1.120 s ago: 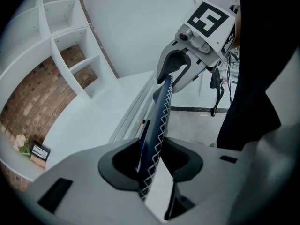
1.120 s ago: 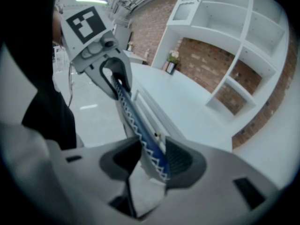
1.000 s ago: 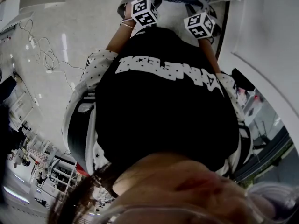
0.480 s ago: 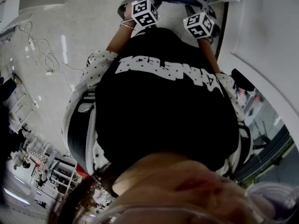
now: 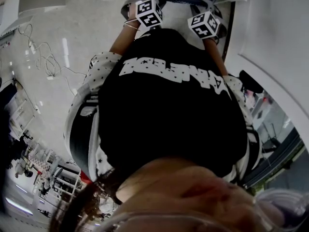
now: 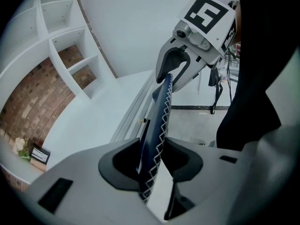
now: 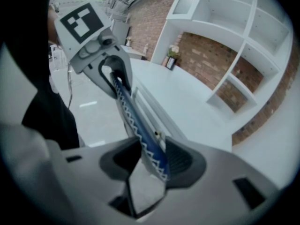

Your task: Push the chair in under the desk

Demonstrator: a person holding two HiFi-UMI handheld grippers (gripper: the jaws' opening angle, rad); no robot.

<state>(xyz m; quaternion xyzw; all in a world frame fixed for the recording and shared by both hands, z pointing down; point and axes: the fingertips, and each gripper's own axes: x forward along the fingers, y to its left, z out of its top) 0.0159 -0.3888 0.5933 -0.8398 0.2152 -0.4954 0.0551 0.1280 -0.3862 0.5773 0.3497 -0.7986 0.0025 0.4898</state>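
1. Shirt (image 5: 174,76), blk, head view: one line of white block caps across the front, seen upside down. Can't read it w/ certainty.
2. Cube (image 5: 149,12) on my L claw (image 6: 157,161): blk/wht square code on each face in view. Pattern only, no letters or nos.
3. Cube (image 5: 204,25) on my R claw (image 7: 152,159): same kind of code, diff. pattern. No letters or nos.
4. Small framed card (image 6: 40,154), standing on white desk (image 6: 93,121), L gripper view: print too small to read.

Legible text, total: none.
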